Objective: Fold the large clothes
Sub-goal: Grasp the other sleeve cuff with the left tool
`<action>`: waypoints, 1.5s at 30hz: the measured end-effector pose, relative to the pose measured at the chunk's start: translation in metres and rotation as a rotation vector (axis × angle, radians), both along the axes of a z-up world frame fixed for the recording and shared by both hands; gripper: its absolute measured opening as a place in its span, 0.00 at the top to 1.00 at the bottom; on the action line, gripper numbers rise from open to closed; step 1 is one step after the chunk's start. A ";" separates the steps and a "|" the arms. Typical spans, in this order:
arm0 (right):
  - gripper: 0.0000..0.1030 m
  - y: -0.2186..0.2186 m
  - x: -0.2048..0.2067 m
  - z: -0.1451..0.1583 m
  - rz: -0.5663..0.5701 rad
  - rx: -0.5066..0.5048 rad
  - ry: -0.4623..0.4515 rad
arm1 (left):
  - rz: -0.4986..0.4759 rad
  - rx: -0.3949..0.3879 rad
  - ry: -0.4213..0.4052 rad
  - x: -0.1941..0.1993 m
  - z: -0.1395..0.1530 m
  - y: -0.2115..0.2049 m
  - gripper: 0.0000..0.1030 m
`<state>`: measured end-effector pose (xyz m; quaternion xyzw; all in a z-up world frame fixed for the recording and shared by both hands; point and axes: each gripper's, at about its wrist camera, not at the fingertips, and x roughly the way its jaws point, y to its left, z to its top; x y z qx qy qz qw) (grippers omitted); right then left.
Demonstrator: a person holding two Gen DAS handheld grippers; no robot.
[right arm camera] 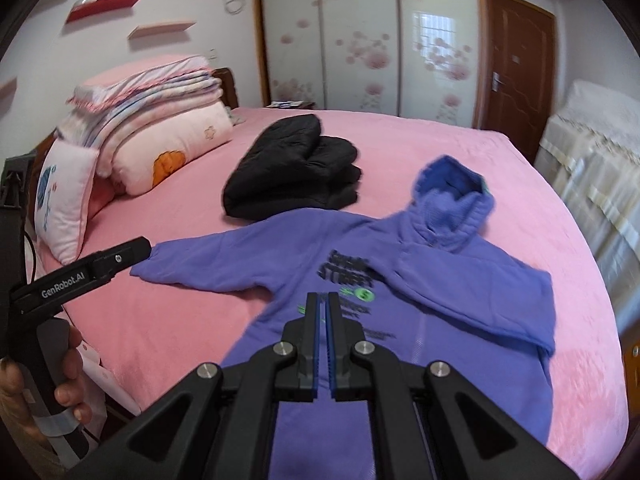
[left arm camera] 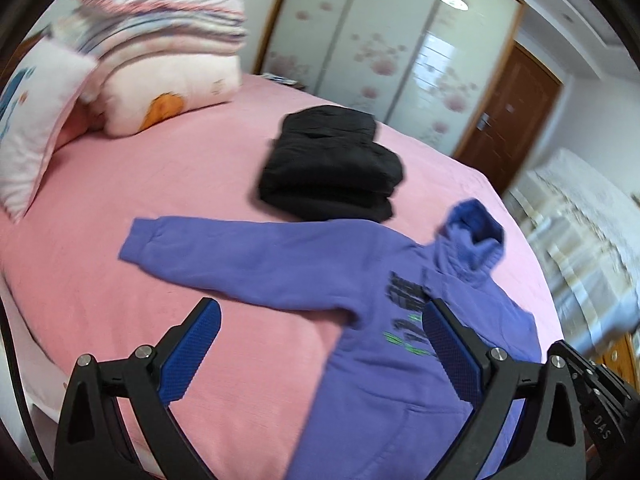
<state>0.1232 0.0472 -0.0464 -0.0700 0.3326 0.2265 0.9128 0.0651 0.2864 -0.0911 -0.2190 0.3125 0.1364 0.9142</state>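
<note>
Two grippers hang over a purple hoodie [right arm camera: 360,280] spread flat on the pink bed [right arm camera: 168,320], probably ready for folding; left gripper [left arm camera: 320,344] gapes wide and empty, right gripper [right arm camera: 323,300] is pinched closed holding nothing, black folded clothes [right arm camera: 292,168] just behind

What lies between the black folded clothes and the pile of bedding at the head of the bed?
Nothing: only bare pink sheet lies between the black folded clothes and the bedding pile, clearest in the right wrist view.
</note>
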 end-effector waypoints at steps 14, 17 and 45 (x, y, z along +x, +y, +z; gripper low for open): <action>0.97 0.130 0.026 -0.047 0.146 -0.074 0.050 | 0.228 -0.138 0.110 0.007 -0.088 0.122 0.03; 0.97 0.143 0.030 -0.064 0.159 -0.097 0.080 | 0.249 -0.225 0.131 0.014 -0.113 0.144 0.03; 0.97 0.147 0.054 -0.110 0.115 -0.111 0.183 | 0.436 -0.583 -0.062 0.062 -0.205 0.218 0.92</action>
